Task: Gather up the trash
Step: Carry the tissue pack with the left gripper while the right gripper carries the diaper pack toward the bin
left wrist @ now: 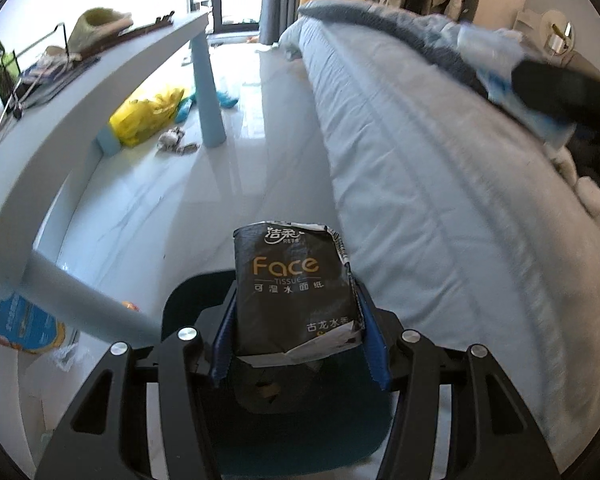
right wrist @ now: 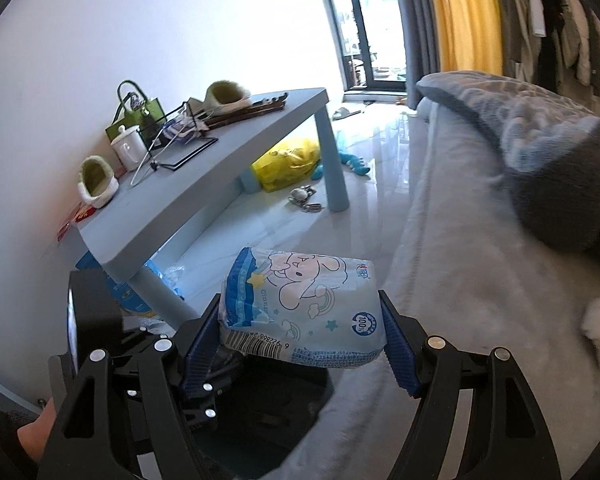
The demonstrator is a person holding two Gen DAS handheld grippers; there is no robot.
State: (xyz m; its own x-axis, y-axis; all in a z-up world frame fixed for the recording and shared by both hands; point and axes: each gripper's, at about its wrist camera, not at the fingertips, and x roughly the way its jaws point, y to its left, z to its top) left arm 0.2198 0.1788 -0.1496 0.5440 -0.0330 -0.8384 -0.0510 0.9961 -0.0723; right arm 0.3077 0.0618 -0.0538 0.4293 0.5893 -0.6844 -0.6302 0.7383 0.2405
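My left gripper (left wrist: 296, 316) is shut on a black "Face" tissue pack (left wrist: 288, 280), its blue pads pressing both sides. Right under it is a dark teal bin (left wrist: 308, 440) on the pale floor. My right gripper (right wrist: 300, 320) is shut on a light blue tissue pack with a cartoon print (right wrist: 300, 296), held sideways over the bed's edge, with the dark bin (right wrist: 268, 412) below it. The left wrist view also shows the blue pack (left wrist: 496, 68), blurred, at the upper right above the bed. The left gripper's black body (right wrist: 96, 320) and a hand (right wrist: 36, 432) show at the right wrist view's lower left.
A low grey-blue table (right wrist: 228, 152) carries slippers, a white jar and a wire rack; its leg (left wrist: 84, 292) stands close to the bin. A yellow bag (right wrist: 288, 160) and small litter (right wrist: 304, 196) lie on the floor. The bed (left wrist: 440, 200) with a grey blanket (right wrist: 540, 140) fills the right.
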